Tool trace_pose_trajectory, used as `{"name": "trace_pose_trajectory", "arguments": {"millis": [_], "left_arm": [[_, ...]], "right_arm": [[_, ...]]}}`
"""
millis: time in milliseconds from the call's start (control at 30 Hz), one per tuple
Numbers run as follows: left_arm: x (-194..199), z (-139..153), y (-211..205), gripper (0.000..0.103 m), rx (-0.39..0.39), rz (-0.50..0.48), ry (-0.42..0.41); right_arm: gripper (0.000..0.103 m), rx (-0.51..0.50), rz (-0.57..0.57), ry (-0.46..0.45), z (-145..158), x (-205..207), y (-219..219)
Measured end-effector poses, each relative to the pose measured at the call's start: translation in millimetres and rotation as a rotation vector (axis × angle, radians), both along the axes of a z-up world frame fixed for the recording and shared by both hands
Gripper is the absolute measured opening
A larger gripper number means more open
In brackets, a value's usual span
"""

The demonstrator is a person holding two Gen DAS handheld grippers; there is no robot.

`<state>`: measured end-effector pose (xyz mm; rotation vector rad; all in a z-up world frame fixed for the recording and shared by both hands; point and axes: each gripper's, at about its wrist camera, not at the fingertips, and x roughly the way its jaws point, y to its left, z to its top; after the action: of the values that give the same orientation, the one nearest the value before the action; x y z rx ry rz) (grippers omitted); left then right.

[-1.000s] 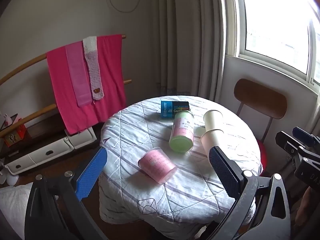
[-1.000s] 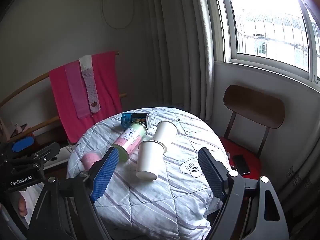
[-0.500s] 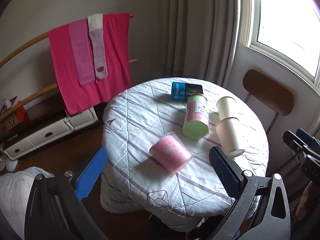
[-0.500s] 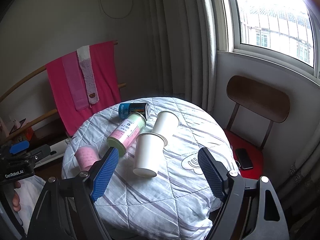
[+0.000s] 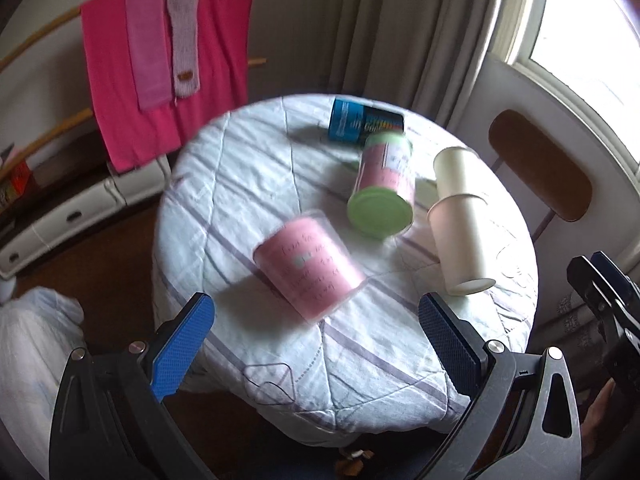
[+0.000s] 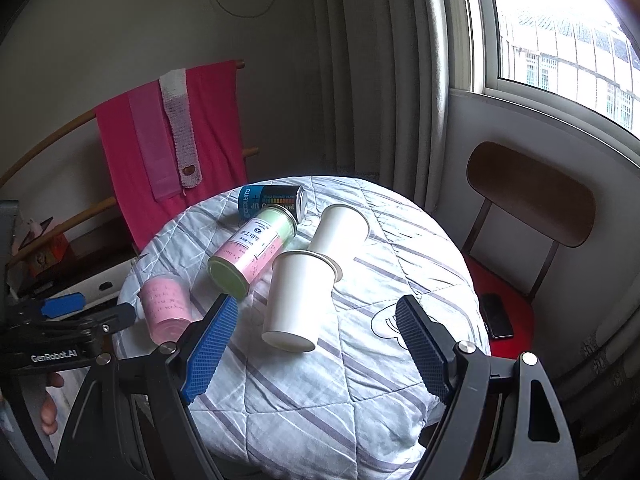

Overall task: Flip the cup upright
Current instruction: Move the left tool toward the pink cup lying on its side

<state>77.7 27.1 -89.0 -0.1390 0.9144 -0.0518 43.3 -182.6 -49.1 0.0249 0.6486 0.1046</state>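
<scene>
Pink cup [image 5: 310, 258], white cups [image 6: 298, 300] (lilac-striped cloth [image 6: 360, 380]).

Daylight from your right, soft motion blur on the left view.

The window [image 6: 568, 36] is blown out to white glare and lights the bench [image 6: 360, 360] evenly, while the far wall stays dim. Your left wrist view smears the pink cup [image 5: 310, 266] and its print; the right wrist view is sharp. Both fisheyes bend the curtain [image 6: 384, 72] and darken into black corners.

Left claw [image 5: 314, 338] spread wide above table [image 5: 240, 168]; pink cup [image 5: 310, 258] on side, just ahead, untouched.
</scene>
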Motion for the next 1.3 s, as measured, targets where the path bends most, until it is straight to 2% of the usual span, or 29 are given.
{"name": "trace_pose_trajectory", "arguments": {"millis": [100,267,467,667,900,1033,1133,1200,1300], "left_arm": [[5.7,-11.6,0.1,0.103,-0.016,0.046,0.022],[14.2,-16.1,-2.6,0.103,0.027,0.098,0.007],[26.5,-24.7,-6.3,0.103,0.041,0.095,0.019],[39.7,-42.2,-0.8,0.103,-0.028,0.115,0.092],[47.4,-47.1,0.1,0.103,0.018,0.114,0.081],[53.1,-47.3,-0.4,0.102,0.041,0.079,0.073],[58.3,-48.9,-1.7,0.096,0.074,0.046,0.071],[60.9,-51.0,-2.2,0.086,0.089,0.023,0.078],[66.4,-54.8,-2.5,0.081,0.137,-0.011,0.085]], "right_arm": [[0.083,-0.029,0.022,0.023,-7.7,9.8,4.4],[0.083,-0.060,0.039,0.066,-22.2,28.5,11.1],[0.083,-0.009,0.026,0.098,-28.8,41.6,1.1],[0.083,-0.011,0.037,0.105,-31.7,44.7,1.1],[0.083,-0.009,0.056,0.120,-38.1,49.7,5.3],[0.083,-0.005,0.058,0.128,-41.2,55.4,6.9],[0.083,-0.002,0.062,0.131,-43.2,58.1,9.3],[0.083,-0.003,0.067,0.135,-44.8,59.7,11.7],[0.083,-0.004,0.075,0.139,-46.1,61.4,15.7]]}}
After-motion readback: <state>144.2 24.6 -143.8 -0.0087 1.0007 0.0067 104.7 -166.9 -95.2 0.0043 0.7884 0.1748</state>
